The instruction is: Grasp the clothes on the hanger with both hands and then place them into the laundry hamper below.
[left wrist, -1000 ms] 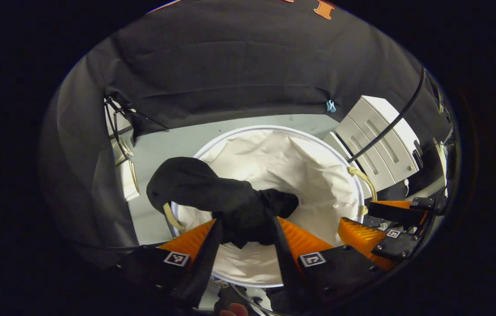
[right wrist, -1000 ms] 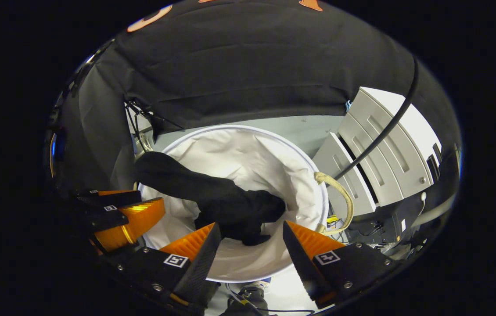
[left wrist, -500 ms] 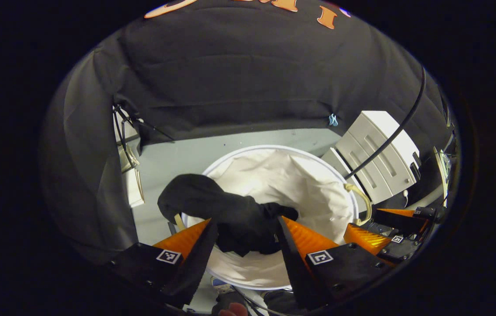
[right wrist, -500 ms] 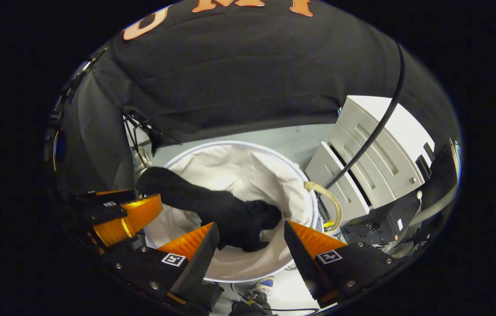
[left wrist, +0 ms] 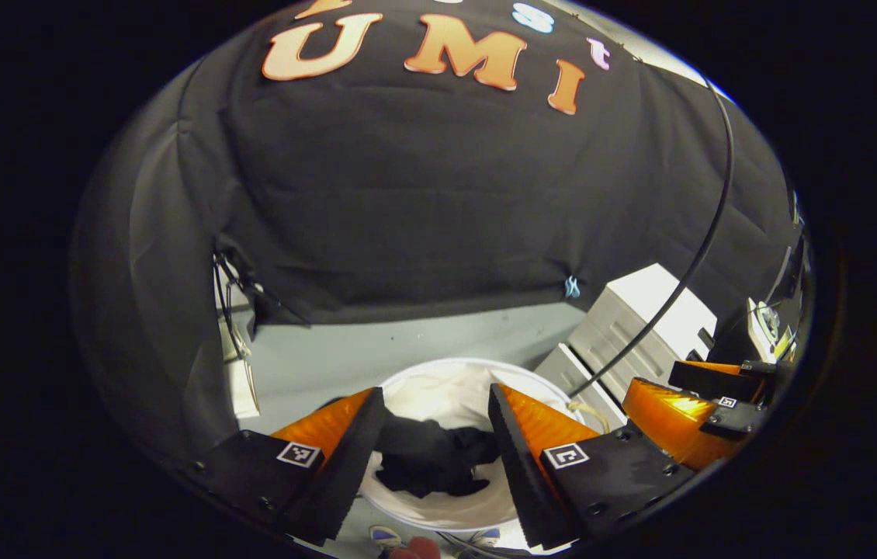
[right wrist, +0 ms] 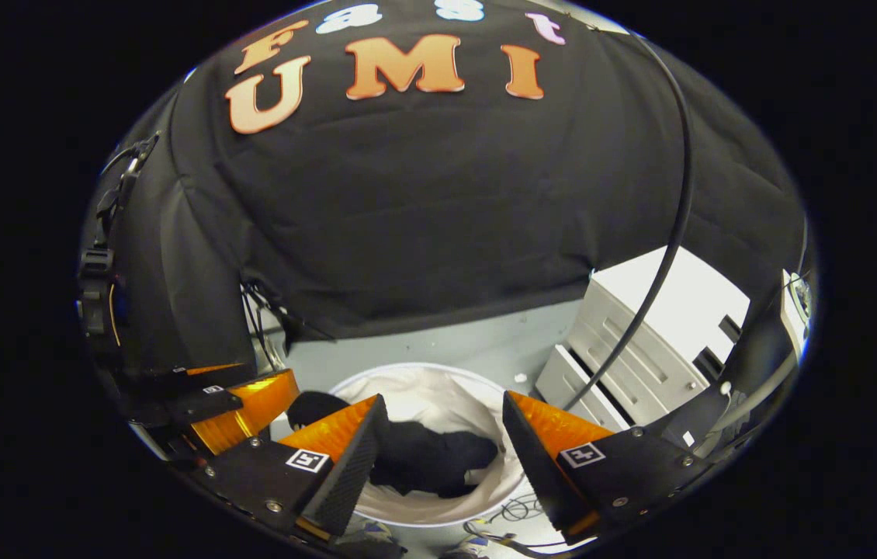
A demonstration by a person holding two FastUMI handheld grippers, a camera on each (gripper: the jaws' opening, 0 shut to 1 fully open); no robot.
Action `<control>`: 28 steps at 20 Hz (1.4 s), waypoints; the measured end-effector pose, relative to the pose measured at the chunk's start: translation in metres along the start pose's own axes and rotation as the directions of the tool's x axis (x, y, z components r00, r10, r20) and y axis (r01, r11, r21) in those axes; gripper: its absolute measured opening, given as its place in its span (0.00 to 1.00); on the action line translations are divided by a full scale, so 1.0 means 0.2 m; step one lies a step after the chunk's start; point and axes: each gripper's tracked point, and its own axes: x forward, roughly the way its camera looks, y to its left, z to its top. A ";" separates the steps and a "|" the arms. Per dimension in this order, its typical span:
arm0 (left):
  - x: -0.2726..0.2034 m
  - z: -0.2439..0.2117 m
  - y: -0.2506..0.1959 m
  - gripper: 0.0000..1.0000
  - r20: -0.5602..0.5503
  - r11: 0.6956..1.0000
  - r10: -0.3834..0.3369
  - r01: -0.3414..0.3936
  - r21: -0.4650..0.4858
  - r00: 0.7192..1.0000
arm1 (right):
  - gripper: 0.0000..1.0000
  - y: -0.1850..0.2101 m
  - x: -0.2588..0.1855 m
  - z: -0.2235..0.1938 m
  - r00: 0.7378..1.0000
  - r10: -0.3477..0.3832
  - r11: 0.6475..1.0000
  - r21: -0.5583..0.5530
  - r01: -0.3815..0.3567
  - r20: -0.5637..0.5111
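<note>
Lying crumpled in the hamper [left wrist: 477,512], black garment [left wrist: 431,462] stretches left-right.

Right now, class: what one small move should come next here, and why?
Probably push the draped end of the black garment into the white hamper. Part of it hangs over the left rim, and both grippers, left and right, stand open above it.
</note>
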 end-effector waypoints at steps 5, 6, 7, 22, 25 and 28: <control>-0.22 0.36 -0.07 0.89 0.154 0.999 -0.027 0.031 -0.027 0.988 | 0.92 0.04 -0.26 0.38 0.986 0.009 1.000 0.011 -0.011 0.167; -0.26 0.41 -0.08 0.89 0.177 0.999 -0.030 0.036 -0.029 0.984 | 0.92 0.05 -0.31 0.45 0.981 0.012 1.000 0.021 -0.016 0.196; -0.30 0.50 -0.09 0.89 0.207 0.999 -0.034 0.042 -0.034 0.978 | 0.92 0.05 -0.36 0.52 0.974 0.012 0.999 0.029 -0.019 0.228; -1.12 1.22 -0.24 0.88 0.566 0.997 -0.079 0.079 0.026 0.820 | 0.92 0.06 -1.24 1.19 0.824 0.020 1.000 -0.006 -0.021 0.566; -1.22 1.25 -0.26 0.88 0.591 0.996 -0.085 0.079 0.036 0.802 | 0.92 0.05 -1.34 1.25 0.807 0.021 1.000 -0.001 -0.025 0.591; -1.27 1.26 -0.26 0.88 0.604 0.997 -0.072 0.068 0.029 0.794 | 0.92 0.01 -1.40 1.27 0.787 0.007 1.000 0.004 -0.012 0.617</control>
